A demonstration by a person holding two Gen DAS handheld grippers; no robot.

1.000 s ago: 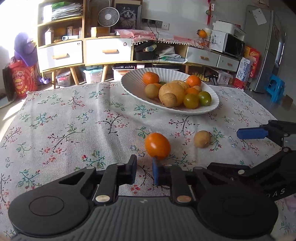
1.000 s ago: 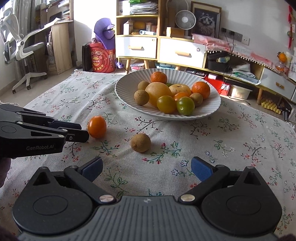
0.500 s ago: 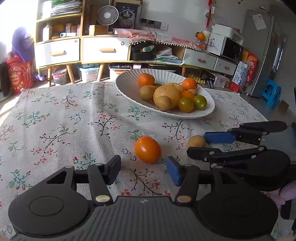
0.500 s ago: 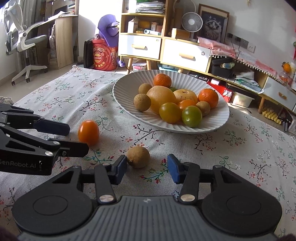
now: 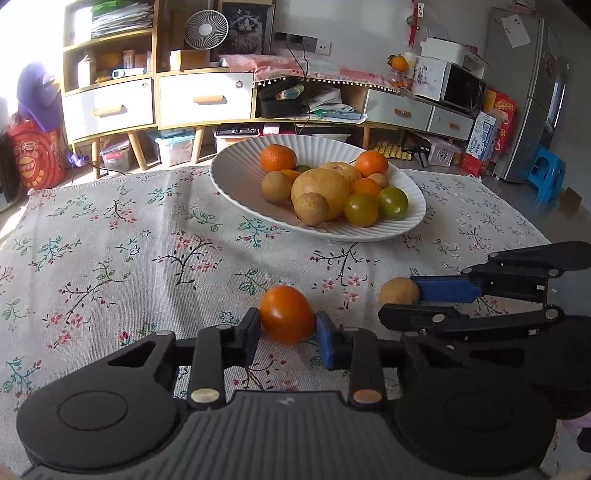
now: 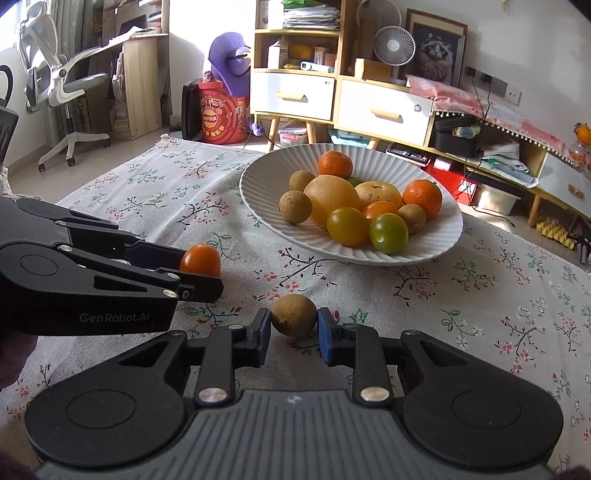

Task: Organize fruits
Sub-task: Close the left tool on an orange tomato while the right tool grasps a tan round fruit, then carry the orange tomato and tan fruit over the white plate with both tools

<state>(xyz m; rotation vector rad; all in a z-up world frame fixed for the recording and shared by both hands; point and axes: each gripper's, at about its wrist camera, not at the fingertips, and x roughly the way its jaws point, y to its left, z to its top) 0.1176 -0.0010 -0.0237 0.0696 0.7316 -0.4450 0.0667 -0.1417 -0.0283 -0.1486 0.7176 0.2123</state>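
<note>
Glossy orange tomato (image 5: 286, 314); woven floral cloth (image 5: 129, 236)

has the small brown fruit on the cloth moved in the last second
Cannot tell. The brown fruit still sits on the tablecloth short of the white plate, by the same flower print; the right claw has closed around it.

A white fan (image 5: 206, 29) tops the shelf beside a cat picture (image 5: 245, 26).
</note>
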